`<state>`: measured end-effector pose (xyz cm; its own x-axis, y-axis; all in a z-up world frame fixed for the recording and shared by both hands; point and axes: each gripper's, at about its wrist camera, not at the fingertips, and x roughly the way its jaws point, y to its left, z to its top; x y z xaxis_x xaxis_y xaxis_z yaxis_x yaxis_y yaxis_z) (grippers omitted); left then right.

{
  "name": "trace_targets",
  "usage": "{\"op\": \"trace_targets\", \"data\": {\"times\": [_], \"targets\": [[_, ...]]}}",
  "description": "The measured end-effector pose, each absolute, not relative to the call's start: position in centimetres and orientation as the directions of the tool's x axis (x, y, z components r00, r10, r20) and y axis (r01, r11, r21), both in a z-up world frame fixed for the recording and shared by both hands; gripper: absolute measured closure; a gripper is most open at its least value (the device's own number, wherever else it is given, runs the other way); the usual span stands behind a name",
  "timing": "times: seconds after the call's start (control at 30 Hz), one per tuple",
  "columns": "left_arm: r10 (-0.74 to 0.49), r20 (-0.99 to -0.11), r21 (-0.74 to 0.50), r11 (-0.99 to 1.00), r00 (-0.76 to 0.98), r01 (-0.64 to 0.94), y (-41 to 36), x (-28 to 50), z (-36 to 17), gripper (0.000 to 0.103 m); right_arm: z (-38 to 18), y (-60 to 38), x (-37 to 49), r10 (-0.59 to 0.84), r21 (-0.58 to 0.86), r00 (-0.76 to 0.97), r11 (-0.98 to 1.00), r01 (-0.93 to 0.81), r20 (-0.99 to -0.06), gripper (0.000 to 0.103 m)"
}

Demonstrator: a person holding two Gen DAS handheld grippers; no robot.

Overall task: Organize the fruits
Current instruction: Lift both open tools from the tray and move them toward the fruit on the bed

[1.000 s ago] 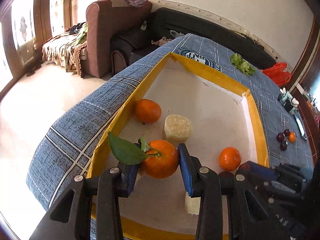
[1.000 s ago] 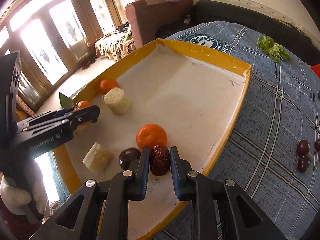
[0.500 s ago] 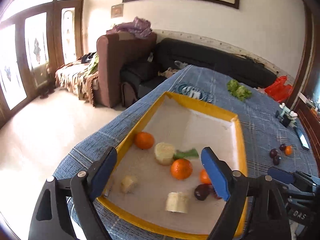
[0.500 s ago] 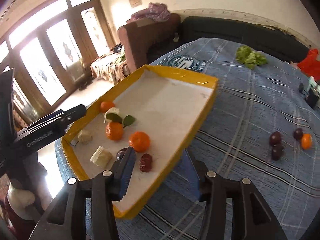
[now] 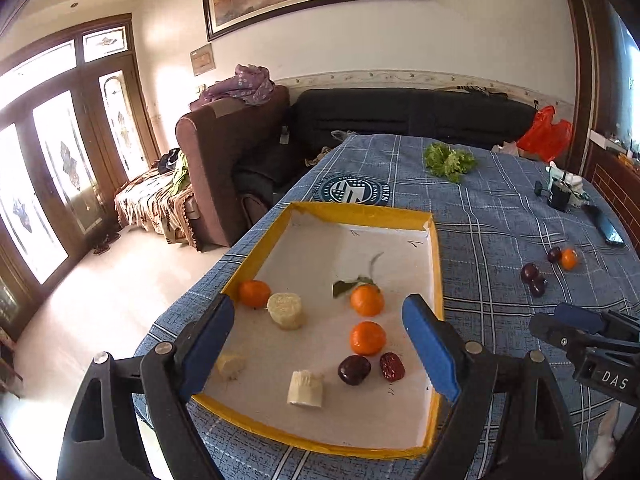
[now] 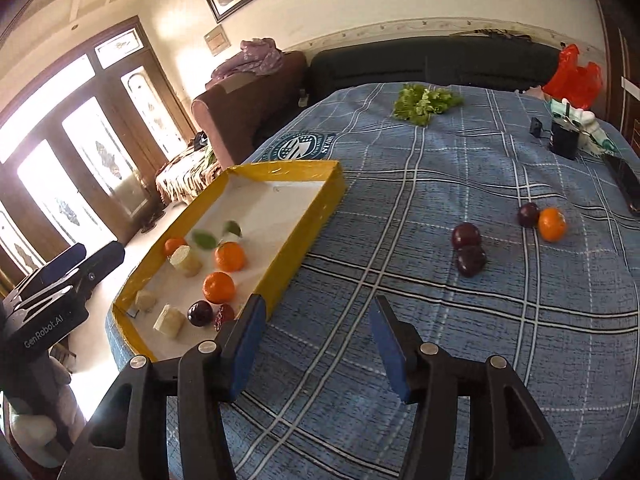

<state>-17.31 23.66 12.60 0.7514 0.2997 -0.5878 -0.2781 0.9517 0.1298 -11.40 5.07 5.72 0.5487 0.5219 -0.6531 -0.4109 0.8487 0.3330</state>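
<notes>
On the bench [image 5: 500,216], under a blue plaid cloth, a yellow-rimmed tray [image 5: 362,213] holds the sorted fruit. Left claw [image 5: 318,344]: spread wide and empty above the tray's near end; one second earlier it pinched the leafy tangerine [image 5: 367,300], which now lies at the tray's centre. Right claw [image 6: 316,346]: likewise spread and empty, over bare cloth at 3 o'clock of the tray; one second earlier it pinched the red date [image 5: 392,366], which now rests at the tray's 5 o'clock, just beside a dark plum [image 5: 354,369]. A second tangerine [image 5: 368,338] lies at 12 o'clock of that pair, and a third tangerine [image 5: 254,293] at the tray's 9 o'clock rim touches a pale cut chunk [image 5: 285,311]. Both views show fruit outside the tray; the right wrist view shows it more clearly: two plums [image 6: 468,249] touching, and well apart at their 2 o'clock a further plum [image 6: 528,214] against a small orange [image 6: 552,224]. Only the left wrist view shows the whole tray floor.
</notes>
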Motion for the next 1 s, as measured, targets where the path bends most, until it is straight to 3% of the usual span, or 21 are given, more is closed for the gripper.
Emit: {"op": "trace_targets", "data": {"times": [0.37,0.57,0.63,0.7,0.77,0.9,0.93,1.0], "targets": [[0.246,-0.598,0.159,0.969,0.763,-0.188,21.3,-16.8,13.9,0.017,6.6,0.4,-10.9,0.474,0.328,0.614,0.880,-0.343,-0.631,0.044],[0.144,-0.486,0.122,0.988,0.862,-0.096,20.3,-16.2,21.5,0.017,13.9,-7.5,-8.7,0.344,0.270,0.767,0.935,-0.229,-0.542,0.044],[0.117,-0.439,0.110,0.991,0.891,-0.076,19.7,-15.6,24.0,0.017,16.8,-9.9,-8.0,0.293,0.247,0.811,0.950,-0.189,-0.506,0.041],[0.085,-0.423,0.100,0.994,0.902,-0.047,18.9,-14.6,25.1,0.017,18.5,-11.3,-7.3,0.262,0.239,0.838,0.957,-0.162,-0.479,0.026],[0.050,-0.459,0.083,0.996,0.887,-0.013,18.0,-13.5,24.2,0.017,18.5,-12.2,-6.4,0.246,0.235,0.844,0.961,-0.147,-0.476,0.024],[-0.078,-0.593,-0.007,0.996,0.801,0.092,15.9,-10.6,18.7,0.017,12.3,-12.1,-3.4,0.259,0.253,0.768,0.959,-0.130,-0.585,0.025],[-0.107,-0.630,-0.035,0.993,0.769,0.110,15.3,-9.6,16.8,0.018,10.9,-12.0,-2.6,0.253,0.253,0.751,0.960,-0.119,-0.609,0.027],[-0.175,-0.684,-0.105,0.984,0.708,0.142,14.6,-8.0,13.7,0.018,6.6,-11.8,-0.1,0.248,0.265,0.689,0.961,-0.084,-0.681,0.043]]}}
